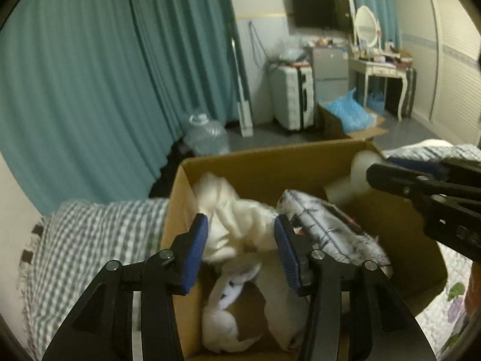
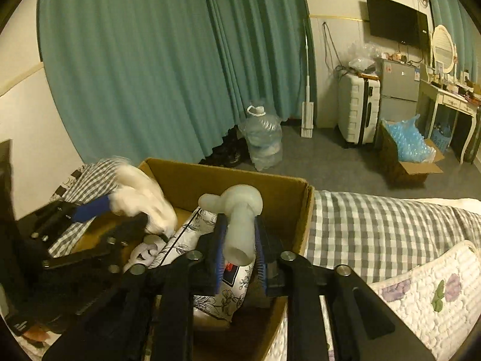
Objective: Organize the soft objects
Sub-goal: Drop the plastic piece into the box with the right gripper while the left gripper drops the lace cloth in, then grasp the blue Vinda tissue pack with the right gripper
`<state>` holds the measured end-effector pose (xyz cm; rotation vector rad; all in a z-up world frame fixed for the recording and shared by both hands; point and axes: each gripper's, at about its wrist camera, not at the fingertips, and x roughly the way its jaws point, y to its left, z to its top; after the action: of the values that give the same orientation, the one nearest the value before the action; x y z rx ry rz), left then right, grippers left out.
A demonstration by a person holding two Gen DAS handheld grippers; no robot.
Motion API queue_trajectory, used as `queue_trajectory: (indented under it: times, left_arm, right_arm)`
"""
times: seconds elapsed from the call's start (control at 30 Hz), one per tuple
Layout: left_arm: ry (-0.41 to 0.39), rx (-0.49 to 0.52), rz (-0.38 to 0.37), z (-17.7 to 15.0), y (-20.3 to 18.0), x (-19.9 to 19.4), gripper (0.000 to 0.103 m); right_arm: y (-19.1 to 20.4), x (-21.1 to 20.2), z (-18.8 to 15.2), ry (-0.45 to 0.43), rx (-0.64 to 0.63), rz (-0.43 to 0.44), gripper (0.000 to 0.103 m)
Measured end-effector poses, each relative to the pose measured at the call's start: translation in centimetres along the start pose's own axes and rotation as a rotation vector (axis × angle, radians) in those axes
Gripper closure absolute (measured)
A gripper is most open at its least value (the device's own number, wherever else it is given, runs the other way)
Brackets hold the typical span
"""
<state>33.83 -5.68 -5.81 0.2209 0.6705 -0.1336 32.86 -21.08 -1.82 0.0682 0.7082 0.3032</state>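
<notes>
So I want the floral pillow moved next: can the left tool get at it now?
Probably yes: the left tool is open above the box, and the floral pillow lies uncovered just to its right, though the white plush sits between its jaws.

1. Teal curtains (image 2: 168,69) cover the wall from 9 to 12 o'clock.
2. Grey floor (image 2: 330,162) at 2 o'clock, bearing a clear water jug (image 2: 264,138) and a white suitcase (image 2: 357,109).
3. Wall-mounted black television (image 2: 396,21) at 1 o'clock.
4. White dressing table (image 1: 380,67) with oval mirror (image 1: 366,25).
5. Checked bedding (image 2: 375,228) at 4 o'clock.
6. Dim, warm light.
</notes>
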Motion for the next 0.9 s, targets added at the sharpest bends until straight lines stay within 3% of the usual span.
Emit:
queue_trajectory:
  times: [0.03, 0.1, 0.23, 0.37, 0.6, 0.63, 0.7, 0.9]
  left_arm:
    - [0.008, 0.001, 0.019, 0.0, -0.2, 0.0, 0.055]
    - [0.008, 0.004, 0.040, -0.2, -0.4, -0.6, 0.055]
    - [-0.020, 0.004, 0.085, 0.2, 0.0, -3.4, 0.055]
    - [-0.072, -0.030, 0.064, 1.0, 1.7, -8.0, 0.055]
    - [-0.248, -0.017, 0.073, 2.3, 3.1, -21.1, 0.054]
    - [-0.275, -0.019, 0.067, 2.2, 3.3, -23.2, 0.052]
    - [-0.344, -0.036, 0.063, 1.8, 3.8, -27.2, 0.022]
    - [-0.462, -0.081, 0.057, -0.7, 4.6, -34.5, 0.010]
  right_arm:
    - [0.1, -0.1, 0.0, -0.007, -0.007, -0.012, 0.046]
    - [0.0, -0.4, 0.1, -0.023, -0.008, -0.011, 0.033]
    - [-0.3, -2.7, 0.4, -0.048, 0.011, -0.012, 0.031]
    - [0.0, -7.2, 1.3, -0.088, -0.009, -0.056, 0.025]
    - [1.9, -18.5, 1.9, -0.191, -0.055, -0.115, 0.014]
    - [2.2, -19.9, 1.7, -0.205, -0.050, -0.118, 0.014]
    - [2.7, -22.9, 1.0, -0.230, -0.037, -0.101, 0.012]
    - [5.5, -29.7, -3.1, -0.284, -0.107, -0.105, 0.002]
